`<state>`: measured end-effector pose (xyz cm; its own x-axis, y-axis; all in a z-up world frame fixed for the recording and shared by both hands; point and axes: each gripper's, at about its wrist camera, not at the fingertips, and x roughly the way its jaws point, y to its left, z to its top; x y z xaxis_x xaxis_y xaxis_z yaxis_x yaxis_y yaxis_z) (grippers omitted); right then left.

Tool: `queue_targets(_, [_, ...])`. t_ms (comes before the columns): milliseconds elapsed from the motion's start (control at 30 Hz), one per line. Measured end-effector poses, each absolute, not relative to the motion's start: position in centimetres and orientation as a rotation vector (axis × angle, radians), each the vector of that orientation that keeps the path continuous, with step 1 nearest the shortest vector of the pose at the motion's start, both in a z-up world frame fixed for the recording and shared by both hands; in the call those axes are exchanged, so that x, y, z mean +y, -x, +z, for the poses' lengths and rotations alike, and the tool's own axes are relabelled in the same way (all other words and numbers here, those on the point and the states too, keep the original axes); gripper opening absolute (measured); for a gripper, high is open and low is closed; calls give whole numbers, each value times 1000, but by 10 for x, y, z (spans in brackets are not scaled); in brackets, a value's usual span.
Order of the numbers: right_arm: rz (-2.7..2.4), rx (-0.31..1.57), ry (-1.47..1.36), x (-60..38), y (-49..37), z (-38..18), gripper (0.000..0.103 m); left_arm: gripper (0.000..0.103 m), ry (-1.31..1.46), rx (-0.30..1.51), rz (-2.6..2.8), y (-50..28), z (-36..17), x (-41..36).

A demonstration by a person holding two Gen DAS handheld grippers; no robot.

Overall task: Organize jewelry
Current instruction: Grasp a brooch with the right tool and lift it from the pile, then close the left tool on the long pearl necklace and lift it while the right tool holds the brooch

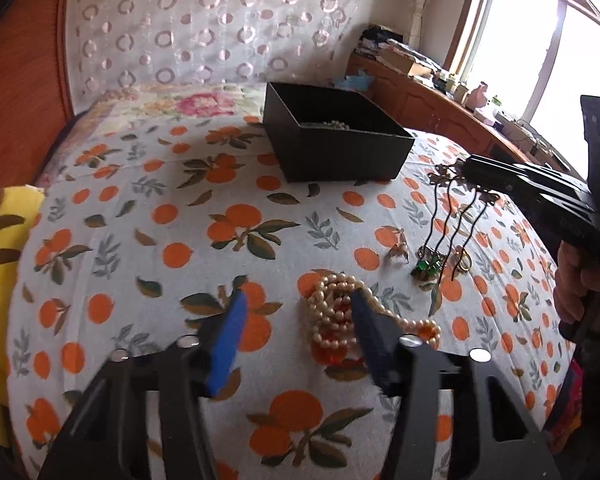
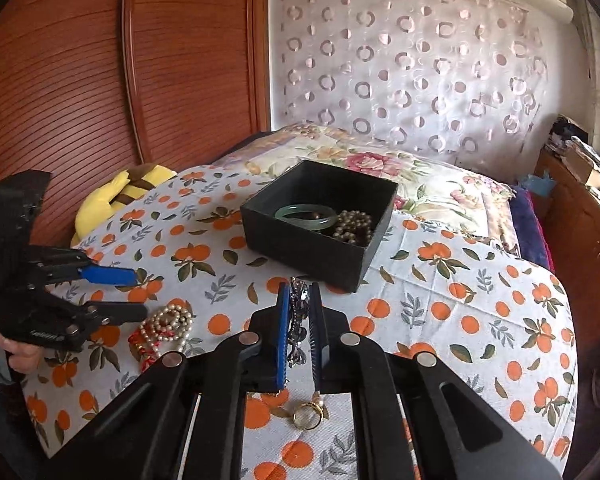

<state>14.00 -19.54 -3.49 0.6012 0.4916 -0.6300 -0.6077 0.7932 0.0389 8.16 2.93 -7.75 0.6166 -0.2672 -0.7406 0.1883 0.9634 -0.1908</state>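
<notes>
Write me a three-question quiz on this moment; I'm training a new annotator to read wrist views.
1. True or false: the right gripper is shut on the hair comb.
2. What already lies in the black box? A) only a ring B) a green bangle and beads C) nothing
3. Which item sits between the left gripper's open jaws?

Key:
1. True; it holds the comb's ornate top, prongs hanging down.
2. B; the green bangle and a dark bead strand are inside.
3. The pearl necklace, lying on the orange-print bedspread.
</notes>
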Motion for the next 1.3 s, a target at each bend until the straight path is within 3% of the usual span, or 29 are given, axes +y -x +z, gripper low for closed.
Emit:
queue_targets(133, [640, 670, 187, -196, -138, -36, 10, 30, 88, 905, -277, -94, -85, 23])
queue_targets(300, [639, 678, 166, -202, -138, -39, 10, 26, 24, 902, -268, -99, -87, 11])
queue_targets(367, [641, 679, 162, -204, -138, -40, 10, 8, -1, 901, -286, -99, -87, 7])
queue_targets(400, [642, 679, 161, -205, -138, -40, 10, 4, -3, 904, -303, -99, -86, 5])
queue_targets(800, [634, 668, 168, -206, -135, -36, 10, 4, -12, 784, -244, -96, -34, 14])
queue_targets(1300, [606, 576, 172, -211, -135, 8, 10, 4, -12, 587, -241, -96, 58, 8])
